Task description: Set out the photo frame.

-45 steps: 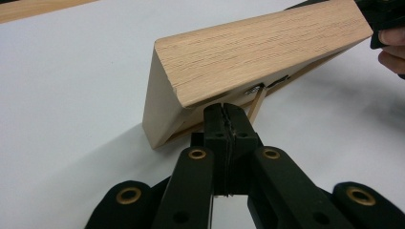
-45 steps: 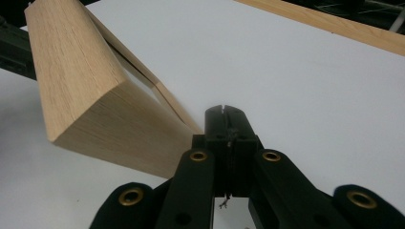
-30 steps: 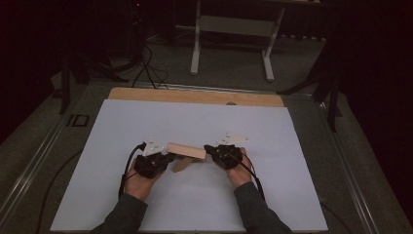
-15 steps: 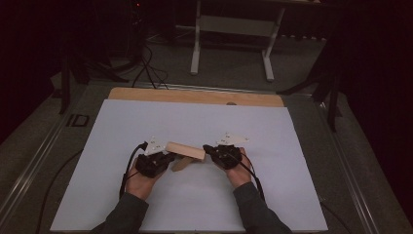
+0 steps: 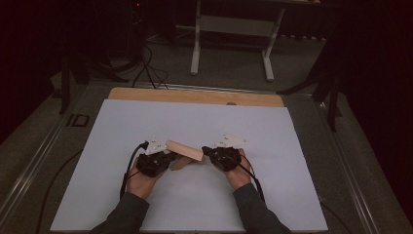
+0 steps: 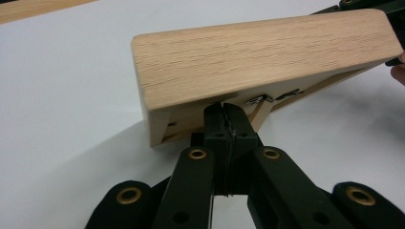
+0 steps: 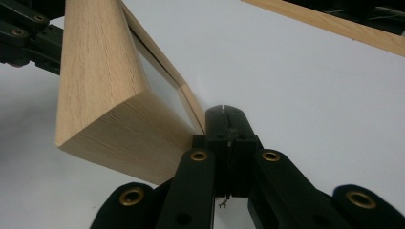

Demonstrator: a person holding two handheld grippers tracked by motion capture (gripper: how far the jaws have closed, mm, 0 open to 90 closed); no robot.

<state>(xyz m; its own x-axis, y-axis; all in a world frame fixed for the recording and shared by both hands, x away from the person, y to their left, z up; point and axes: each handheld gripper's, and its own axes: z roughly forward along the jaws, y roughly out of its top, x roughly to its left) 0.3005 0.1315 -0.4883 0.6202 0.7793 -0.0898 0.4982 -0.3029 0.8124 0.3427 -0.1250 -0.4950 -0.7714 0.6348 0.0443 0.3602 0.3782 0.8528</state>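
Jaws of left gripper [image 6: 224,125] and right gripper [image 7: 224,125] pressed together, each pinching a thin edge under the wooden block [image 5: 185,149]. Block held tilted above white surface [image 5: 195,122], long axis spanning between both hands, equally near.

High view looks down over the table [image 5: 122,146]; both gripper views closely face the shared wooden block [image 6: 267,52].

Wooden box [image 6: 267,62] underside (interior) hidden
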